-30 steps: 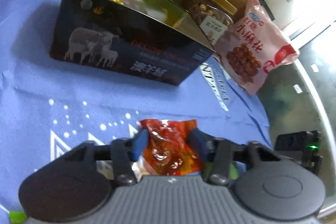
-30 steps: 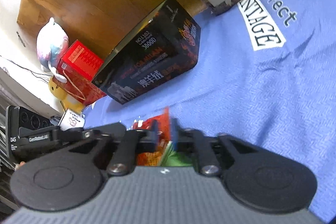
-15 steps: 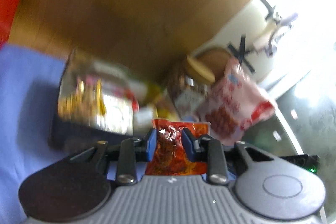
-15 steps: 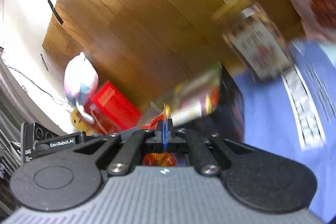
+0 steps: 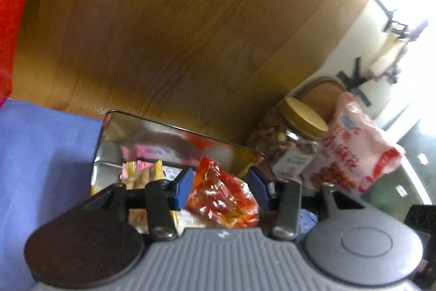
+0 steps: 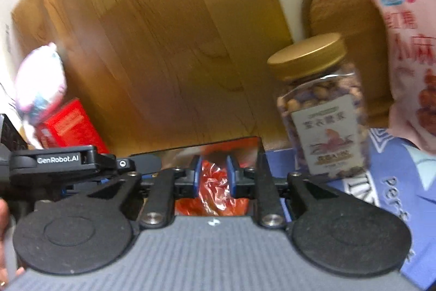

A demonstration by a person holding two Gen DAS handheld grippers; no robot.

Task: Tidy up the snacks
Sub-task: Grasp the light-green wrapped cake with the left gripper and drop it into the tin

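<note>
My left gripper (image 5: 222, 188) is over the open metal tin (image 5: 109, 132), which holds several wrapped snacks. Its jaws stand wide apart, and a red crinkly snack packet (image 5: 222, 198) lies loose between them without touching the pads, above the tin's contents. My right gripper (image 6: 213, 177) is also over the tin (image 6: 256, 146). Its jaws stand partly apart with a red packet (image 6: 214, 182) between them; whether the pads press on it I cannot tell. The left gripper body (image 6: 60, 162) shows at the left of the right wrist view.
A peanut jar with a gold lid (image 5: 297, 143) (image 6: 324, 111) and a pink snack bag (image 5: 357, 146) (image 6: 408, 45) stand right of the tin on the blue cloth (image 5: 41, 154). A red box (image 6: 68, 127) and a plush toy (image 6: 41, 81) sit at the left against the wooden wall.
Both grippers rose from the cloth and moved over the tin. The left jaws opened wide around the red packet; the right jaws, shut half a second ago, have parted.
</note>
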